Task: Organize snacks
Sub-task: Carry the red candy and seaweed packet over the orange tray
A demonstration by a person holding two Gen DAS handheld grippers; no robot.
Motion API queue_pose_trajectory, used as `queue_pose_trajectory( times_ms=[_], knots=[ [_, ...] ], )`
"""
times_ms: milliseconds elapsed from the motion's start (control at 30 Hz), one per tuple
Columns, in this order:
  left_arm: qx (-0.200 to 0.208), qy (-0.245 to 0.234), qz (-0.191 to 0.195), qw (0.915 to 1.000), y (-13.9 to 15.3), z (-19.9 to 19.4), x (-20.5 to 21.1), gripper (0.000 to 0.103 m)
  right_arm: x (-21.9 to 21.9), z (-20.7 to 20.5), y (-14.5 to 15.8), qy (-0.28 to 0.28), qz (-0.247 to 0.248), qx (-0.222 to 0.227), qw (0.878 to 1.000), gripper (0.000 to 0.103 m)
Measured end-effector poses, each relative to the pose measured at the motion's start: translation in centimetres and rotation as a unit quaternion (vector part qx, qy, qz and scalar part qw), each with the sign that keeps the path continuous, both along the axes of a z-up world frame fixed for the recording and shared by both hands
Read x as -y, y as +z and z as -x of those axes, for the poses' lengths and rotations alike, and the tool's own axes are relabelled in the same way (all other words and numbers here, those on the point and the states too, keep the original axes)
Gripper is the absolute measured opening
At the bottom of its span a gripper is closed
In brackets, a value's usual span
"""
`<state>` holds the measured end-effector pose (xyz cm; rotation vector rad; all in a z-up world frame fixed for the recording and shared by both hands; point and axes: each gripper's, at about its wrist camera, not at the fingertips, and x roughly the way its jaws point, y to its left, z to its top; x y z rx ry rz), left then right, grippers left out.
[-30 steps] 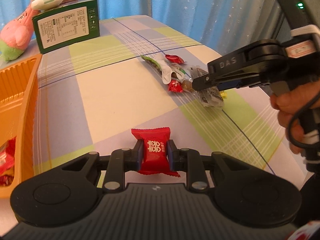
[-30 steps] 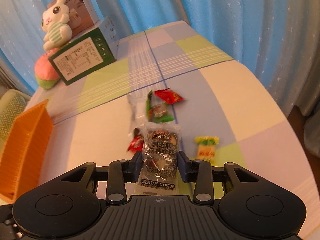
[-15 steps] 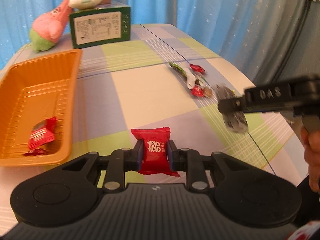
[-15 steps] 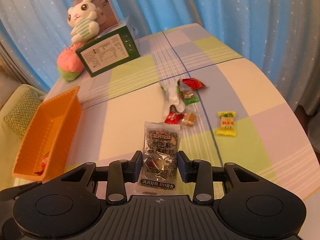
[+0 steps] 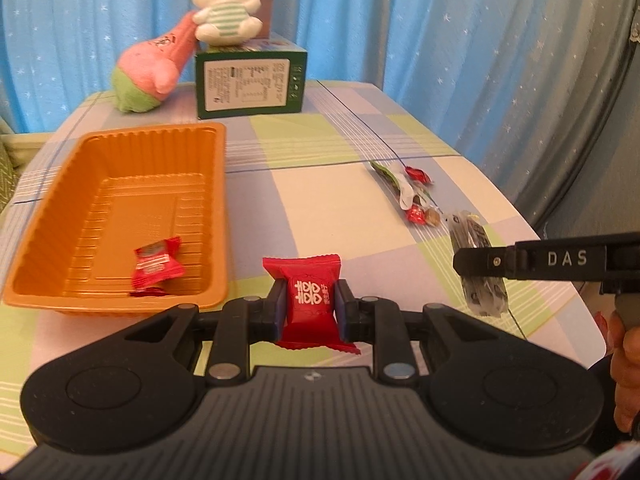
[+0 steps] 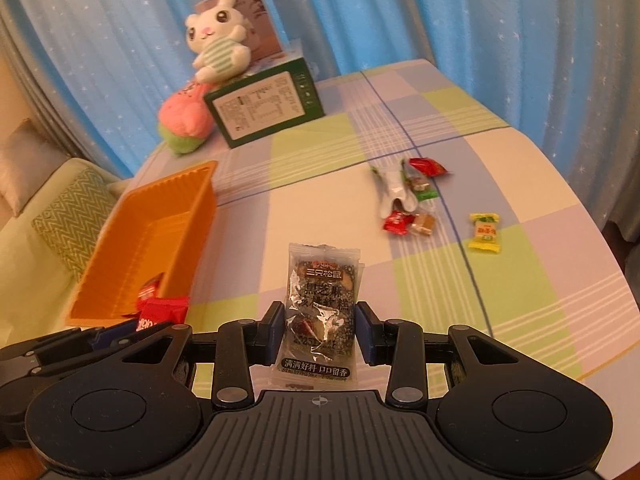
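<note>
Crinkly red candy packet (image 5: 308, 300) pinched in left gripper (image 5: 309, 309), glossy clear sesame-bar wrapper (image 6: 321, 312) clamped in right gripper (image 6: 320, 330), ribbed orange tray (image 5: 52, 216) nearby.

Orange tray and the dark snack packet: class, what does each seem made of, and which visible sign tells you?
Orange tray: probably thin moulded plastic, semi-glossy; its walls and floor are ribbed.
Dark snack packet: seemingly clear plastic film, shiny; it shows glare, crinkles and a see-through top edge.
</note>
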<state>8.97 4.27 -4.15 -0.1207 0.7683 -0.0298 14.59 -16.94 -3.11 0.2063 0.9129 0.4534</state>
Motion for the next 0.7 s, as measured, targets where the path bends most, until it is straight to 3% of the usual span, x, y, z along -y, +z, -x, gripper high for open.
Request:
queue_pose_trajectory(
  times_ms=[700],
  knots=[
    [0.023, 0.075, -0.001, 0.9969, 3.7, 4.2, -7.0, 0.022, -7.3, 2.7, 3.0, 0.076, -0.006, 0.026, 0.997, 0.038]
  ],
)
